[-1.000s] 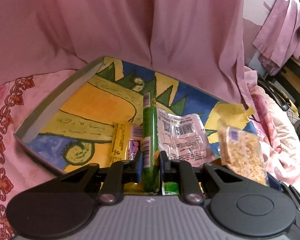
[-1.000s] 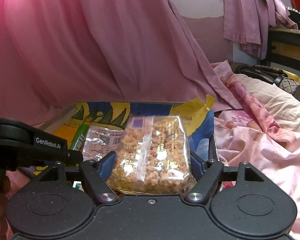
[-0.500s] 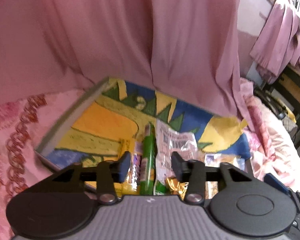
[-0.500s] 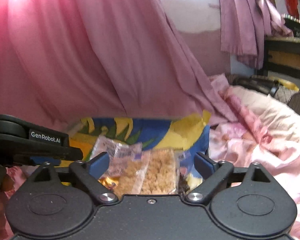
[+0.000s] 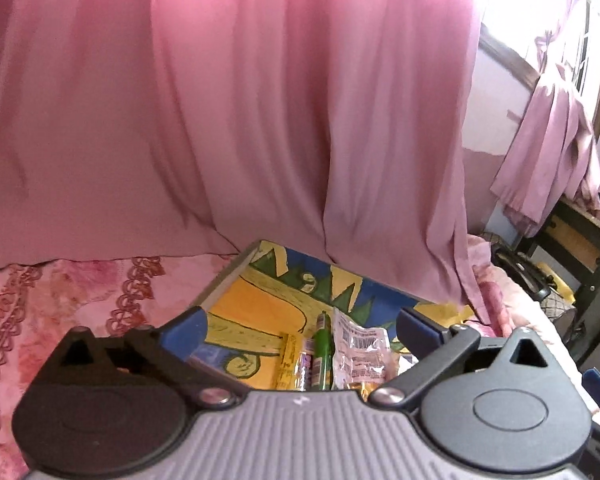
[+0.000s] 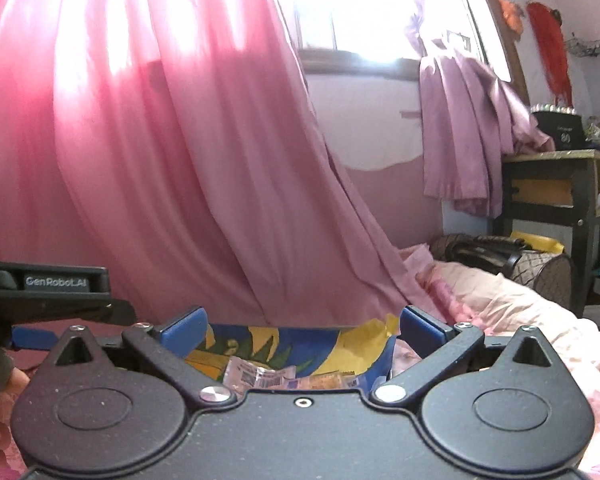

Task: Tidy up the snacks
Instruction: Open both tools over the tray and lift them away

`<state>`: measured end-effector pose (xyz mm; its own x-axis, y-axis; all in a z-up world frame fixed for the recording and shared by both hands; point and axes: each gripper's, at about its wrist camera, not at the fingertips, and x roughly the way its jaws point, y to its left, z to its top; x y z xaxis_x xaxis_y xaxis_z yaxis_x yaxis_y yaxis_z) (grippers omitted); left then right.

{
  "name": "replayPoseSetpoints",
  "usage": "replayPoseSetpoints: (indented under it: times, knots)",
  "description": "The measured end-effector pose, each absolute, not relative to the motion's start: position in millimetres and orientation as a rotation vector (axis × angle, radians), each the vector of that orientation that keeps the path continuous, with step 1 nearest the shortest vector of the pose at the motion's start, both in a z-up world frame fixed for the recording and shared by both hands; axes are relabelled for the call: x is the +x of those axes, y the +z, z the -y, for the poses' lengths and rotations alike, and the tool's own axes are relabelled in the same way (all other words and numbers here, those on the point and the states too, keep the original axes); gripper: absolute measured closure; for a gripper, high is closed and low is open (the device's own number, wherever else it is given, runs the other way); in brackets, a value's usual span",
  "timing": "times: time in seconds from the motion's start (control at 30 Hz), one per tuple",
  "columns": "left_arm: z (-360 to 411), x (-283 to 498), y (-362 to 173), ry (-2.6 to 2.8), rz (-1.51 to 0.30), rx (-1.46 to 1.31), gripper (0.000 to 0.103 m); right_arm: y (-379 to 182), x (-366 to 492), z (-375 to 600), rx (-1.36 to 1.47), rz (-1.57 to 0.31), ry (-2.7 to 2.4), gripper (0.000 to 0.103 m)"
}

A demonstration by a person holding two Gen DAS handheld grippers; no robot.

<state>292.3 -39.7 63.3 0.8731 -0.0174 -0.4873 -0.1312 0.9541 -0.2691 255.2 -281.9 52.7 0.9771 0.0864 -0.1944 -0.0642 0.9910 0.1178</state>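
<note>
Sunlit pink curtain [image 6: 172, 168] draped before a bright window [image 6: 364, 12], lilac cloth [image 6: 468, 136] hanging beside a dark wooden desk [image 6: 556, 184], floral pink bedding [image 5: 60, 304] spread below.

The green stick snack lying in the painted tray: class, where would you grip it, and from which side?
Grip the green stick snack across its narrow middle, coming from above. It lies flat, pointing away from the camera, with packets close on both sides, so the claw fingers should straddle its width in the painted tray.
</note>
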Motion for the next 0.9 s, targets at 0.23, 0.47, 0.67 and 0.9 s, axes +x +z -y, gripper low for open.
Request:
replayPoseSetpoints:
  times: [0.23,0.47,0.67,0.9]
  knots:
    - [35.5,248.1,76.2,0.056,-0.465,-0.289,0.001,68.4,212.5,284.2,0.138,-0.132,0.051,0.001]
    - [40.2,207.6,83.7,0.048,-0.404,-0.217,0.001,71.5,167.1,291.6,0.151,-0.089,-0.003,0.001]
    - [47.6,177.2,82.5,0.019,-0.387,-0.162,0.001,63.2,136.6,294.8,0.145,-0.116,-0.031,0.001]
    - [57.7,145.2,65.9,-0.026,-0.397,-0.108,0.0,49.1,98.5,285.0,0.114,-0.161,-0.044,0.001]
